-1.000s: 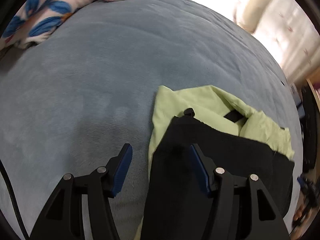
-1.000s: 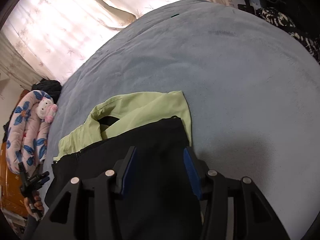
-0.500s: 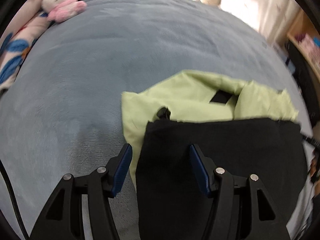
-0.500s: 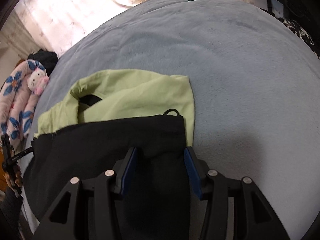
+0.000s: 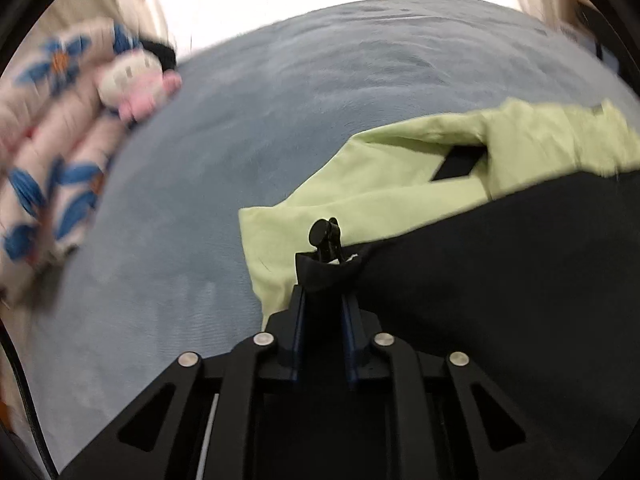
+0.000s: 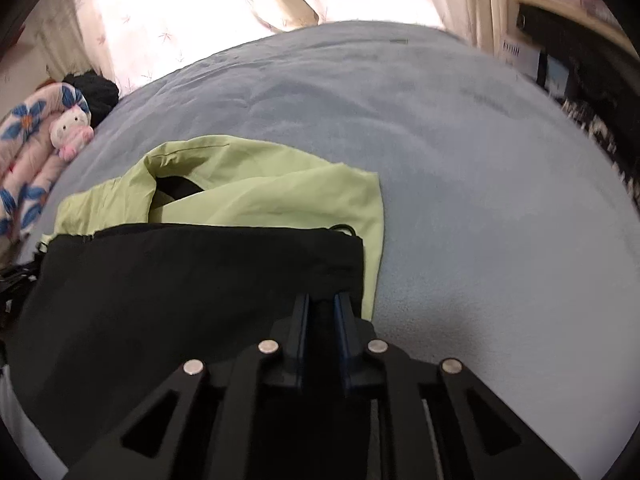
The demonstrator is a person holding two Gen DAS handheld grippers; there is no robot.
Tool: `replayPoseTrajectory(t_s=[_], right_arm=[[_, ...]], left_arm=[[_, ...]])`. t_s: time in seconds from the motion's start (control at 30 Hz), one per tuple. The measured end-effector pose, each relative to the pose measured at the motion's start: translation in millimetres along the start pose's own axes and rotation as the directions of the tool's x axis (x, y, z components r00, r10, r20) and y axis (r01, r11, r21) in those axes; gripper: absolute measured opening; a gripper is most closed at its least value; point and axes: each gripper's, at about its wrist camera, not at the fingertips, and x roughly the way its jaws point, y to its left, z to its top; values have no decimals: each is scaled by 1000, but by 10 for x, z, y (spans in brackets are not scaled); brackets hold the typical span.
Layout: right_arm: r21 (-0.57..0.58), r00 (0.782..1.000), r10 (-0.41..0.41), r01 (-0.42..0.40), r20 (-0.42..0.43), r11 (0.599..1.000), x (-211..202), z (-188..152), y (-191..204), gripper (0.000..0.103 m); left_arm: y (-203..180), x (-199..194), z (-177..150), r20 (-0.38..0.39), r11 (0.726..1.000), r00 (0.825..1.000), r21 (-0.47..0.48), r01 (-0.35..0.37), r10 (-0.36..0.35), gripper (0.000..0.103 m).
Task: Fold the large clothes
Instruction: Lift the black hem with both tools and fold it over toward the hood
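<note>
A black garment (image 6: pixel 168 292) with a pale green lining (image 6: pixel 264 192) lies spread on the grey-blue bed (image 6: pixel 460 168), the green side showing beyond the black fold's far edge. The left tool (image 5: pixel 322 280) has just closed its jaws and now pinches one corner of the black layer, right below a black cord toggle (image 5: pixel 325 236) — the fabric bunches between its blue pads. The right tool (image 6: pixel 321 304) has also just closed, clamped on the opposite corner of the same black edge. A floral pillow (image 6: pixel 24 140) and a small plush toy (image 6: pixel 72 130) sit at the bed's far side.
</note>
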Motion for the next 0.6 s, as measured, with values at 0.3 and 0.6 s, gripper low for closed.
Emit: replayPoseTrajectory(t_s=[0.3,0.6], right_arm=[[38,999,-7,5,46,999,-111,139,-89,2],[118,995,87,-80,-57,990,143,238,-349,45]], left_arm=[[203,-139,-4,39,994,999,-106,22,-18,7],[287,-49,29,7,988,998,-138,67,-67,7]])
